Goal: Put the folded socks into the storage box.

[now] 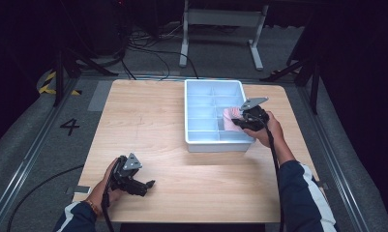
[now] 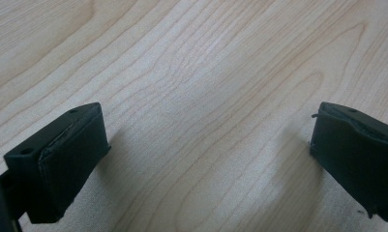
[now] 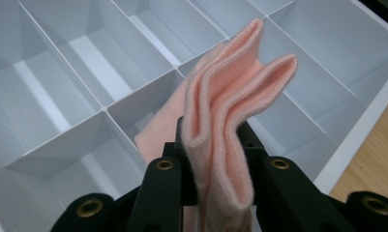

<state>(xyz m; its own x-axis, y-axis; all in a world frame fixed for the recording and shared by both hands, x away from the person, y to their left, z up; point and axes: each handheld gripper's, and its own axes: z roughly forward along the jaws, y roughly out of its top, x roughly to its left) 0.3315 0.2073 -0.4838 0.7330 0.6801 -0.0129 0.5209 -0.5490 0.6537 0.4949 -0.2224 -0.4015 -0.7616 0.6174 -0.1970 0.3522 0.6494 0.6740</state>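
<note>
High view: a pale wooden table (image 1: 148, 125) carries a white divided tray (image 1: 191, 116) toward its far right. The right gripper (image 1: 237, 122) hangs over the tray's right side, with a folded pink cloth (image 1: 229, 116) at its tip, above the compartments there. The left gripper (image 1: 145, 185) rests low on the near left part of the table, well apart from the tray.

Left gripper view: the two black jaws stand wide apart, with bare wood grain of the table (image 2: 206, 96) between them.

Right gripper view: the jaws are clamped on the pink cloth (image 3: 225, 125), whose folded layers stand up from between them. The cloth hangs above the tray (image 3: 356, 140), over the compartments near its rim; which compartment lies directly beneath it I cannot tell.
</note>
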